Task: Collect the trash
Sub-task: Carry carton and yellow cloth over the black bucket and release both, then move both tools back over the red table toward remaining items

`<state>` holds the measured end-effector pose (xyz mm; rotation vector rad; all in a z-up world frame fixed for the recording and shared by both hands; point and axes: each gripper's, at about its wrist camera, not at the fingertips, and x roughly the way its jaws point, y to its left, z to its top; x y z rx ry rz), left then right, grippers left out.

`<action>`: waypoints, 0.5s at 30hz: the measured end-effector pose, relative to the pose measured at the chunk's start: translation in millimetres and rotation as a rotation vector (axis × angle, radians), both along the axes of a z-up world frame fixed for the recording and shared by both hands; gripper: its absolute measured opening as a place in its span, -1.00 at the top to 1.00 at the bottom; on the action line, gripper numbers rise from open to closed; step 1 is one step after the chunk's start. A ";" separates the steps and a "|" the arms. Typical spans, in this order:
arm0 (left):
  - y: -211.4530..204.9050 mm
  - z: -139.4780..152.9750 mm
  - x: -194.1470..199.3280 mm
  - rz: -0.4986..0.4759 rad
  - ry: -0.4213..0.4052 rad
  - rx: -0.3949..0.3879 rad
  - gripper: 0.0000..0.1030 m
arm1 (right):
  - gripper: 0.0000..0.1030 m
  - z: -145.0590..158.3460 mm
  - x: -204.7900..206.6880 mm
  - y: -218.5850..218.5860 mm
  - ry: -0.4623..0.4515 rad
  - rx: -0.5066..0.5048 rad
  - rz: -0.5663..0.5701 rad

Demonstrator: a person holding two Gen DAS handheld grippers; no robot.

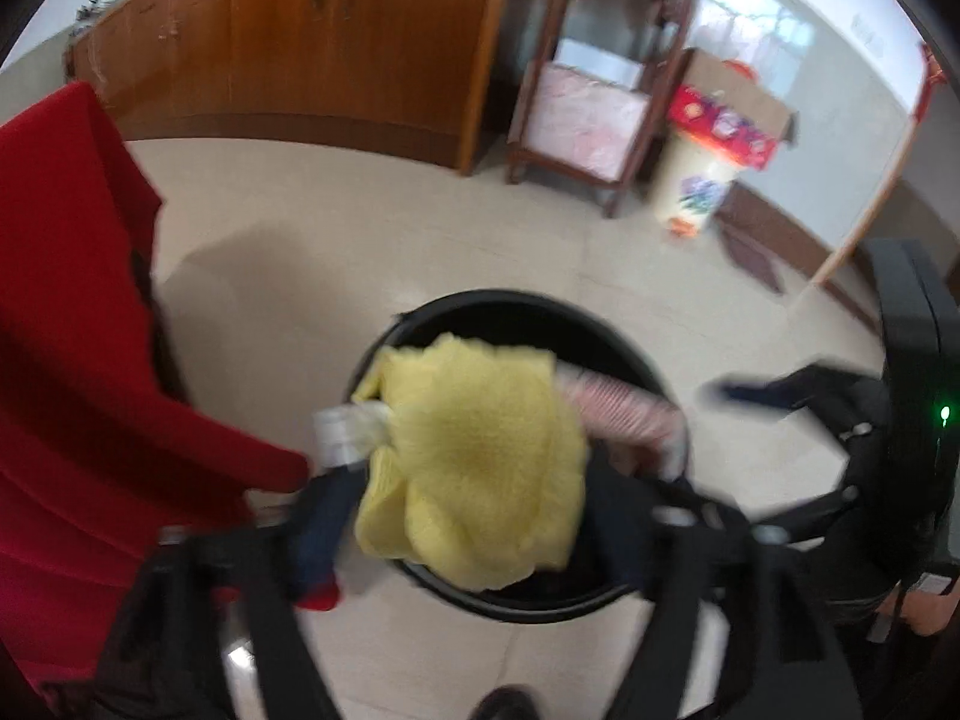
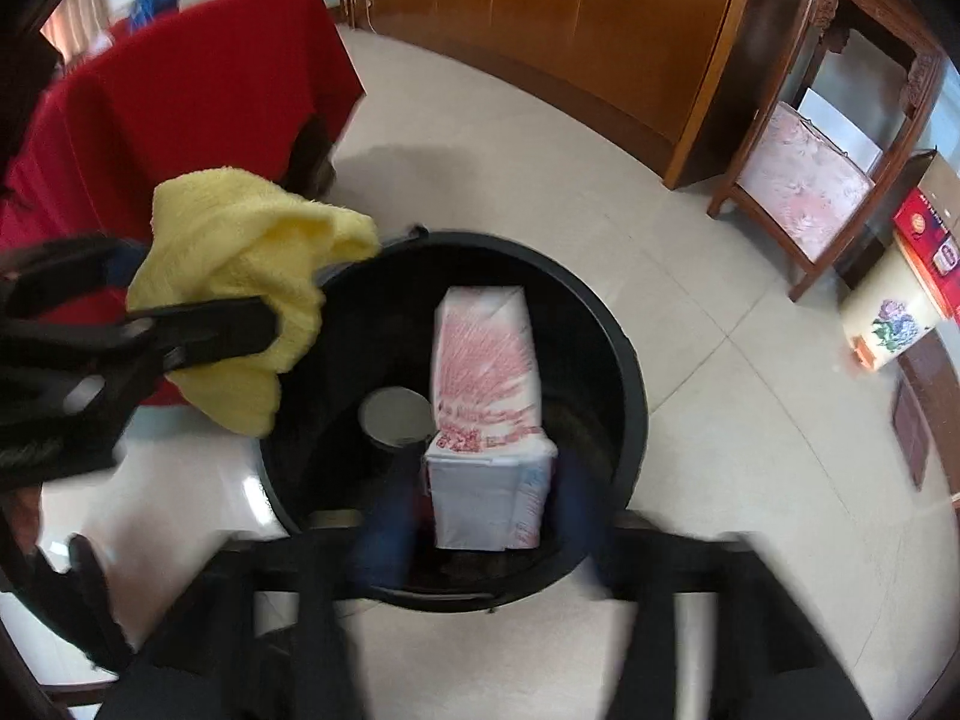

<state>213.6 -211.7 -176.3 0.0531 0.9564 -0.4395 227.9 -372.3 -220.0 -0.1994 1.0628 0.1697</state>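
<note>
Now the drop: right gripper (image 2: 480, 516) stands released, its tissue pack (image 2: 486, 396) in the black bin (image 2: 624, 360); left gripper (image 1: 474, 516) is spread, yellow cloth (image 1: 480, 450) between its fingers, contact unclear. Next, shake it free.

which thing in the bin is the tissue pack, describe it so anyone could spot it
Find the round black bin on the pale tiled floor. Inside it stands the tissue pack, a white soft-wrapped block with a red printed pattern, beside a small round can.

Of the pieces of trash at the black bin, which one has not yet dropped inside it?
The yellow cloth: it hangs over the bin's rim beside the left tool, while the red-and-white packet and the small round can already lie inside.
</note>
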 end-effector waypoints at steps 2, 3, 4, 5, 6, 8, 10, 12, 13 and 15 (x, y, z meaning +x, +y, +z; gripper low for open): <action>6.8 1.4 0.9 0.033 -0.001 -0.006 -0.68 | -1.00 -3.9 1.3 -3.8 0.004 -0.012 -0.019; 10.3 1.7 0.9 0.045 0.002 -0.007 -0.73 | -1.00 -4.4 1.2 -5.8 0.009 -0.012 -0.027; 13.0 1.5 1.2 0.052 0.001 -0.003 -0.76 | -1.00 -4.3 0.5 -7.5 0.004 -0.026 -0.039; 15.2 2.8 -0.1 0.057 -0.004 0.002 -0.76 | -1.00 -4.2 0.8 -8.9 0.002 -0.031 -0.045; 17.0 4.8 -1.8 0.057 -0.009 0.007 -0.76 | -1.00 -3.4 0.6 -10.9 0.003 -0.028 -0.055; 22.7 8.7 -6.1 0.063 -0.029 0.018 -0.76 | -1.00 0.2 0.1 -15.3 0.001 -0.022 -0.083; 29.0 16.3 -12.4 0.066 -0.057 0.029 -0.76 | -1.00 6.9 -0.5 -19.3 -0.009 -0.015 -0.121; 38.1 25.9 -19.8 0.083 -0.091 0.037 -0.76 | -1.00 17.5 -2.2 -23.9 -0.032 0.006 -0.165; 42.6 28.2 -20.7 0.090 -0.103 0.035 -0.76 | -1.00 23.5 -3.6 -25.0 -0.048 0.008 -0.183; 55.2 39.5 -27.3 0.111 -0.130 0.018 -0.77 | -1.00 36.6 -6.1 -25.1 -0.090 -0.008 -0.215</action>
